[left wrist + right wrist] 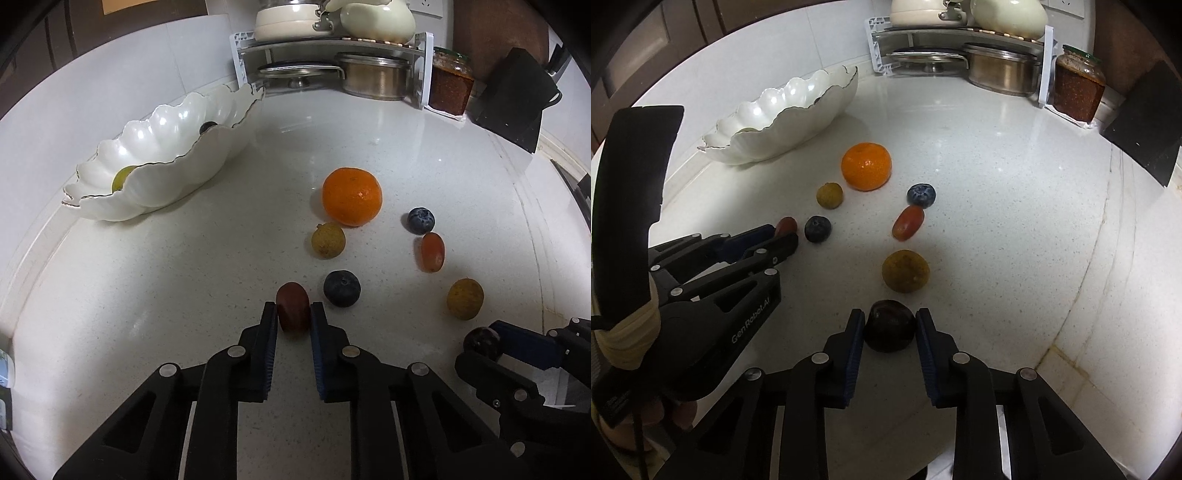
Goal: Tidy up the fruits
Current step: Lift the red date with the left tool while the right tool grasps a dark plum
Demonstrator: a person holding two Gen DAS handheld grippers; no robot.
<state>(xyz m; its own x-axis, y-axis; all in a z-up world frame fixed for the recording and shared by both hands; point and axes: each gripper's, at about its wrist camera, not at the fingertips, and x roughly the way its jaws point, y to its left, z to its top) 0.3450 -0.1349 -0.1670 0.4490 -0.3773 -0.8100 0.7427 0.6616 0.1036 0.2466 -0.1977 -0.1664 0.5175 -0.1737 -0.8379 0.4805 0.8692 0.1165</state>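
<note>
In the left wrist view my left gripper (293, 307) is shut on a small dark red fruit (293, 295) resting on the white counter. The right wrist view shows my right gripper (890, 314) shut on a dark purple fruit (890, 330), also on the counter. Loose fruit lies beyond them: an orange (351, 195), two blueberries (421, 220) (341, 288), an oblong red fruit (433, 252) and two yellow-brown round fruits (328, 240) (465, 298). To the left stands a white scalloped bowl (177, 173), holding a green fruit (123, 177) and a dark berry (208, 127).
A white rack (424, 70) with pots stands at the back, with a jar (452, 85) and a black block (513, 99) to its right. The counter's edge (1082, 266) curves down the right side. A hand (679, 410) holds the left gripper.
</note>
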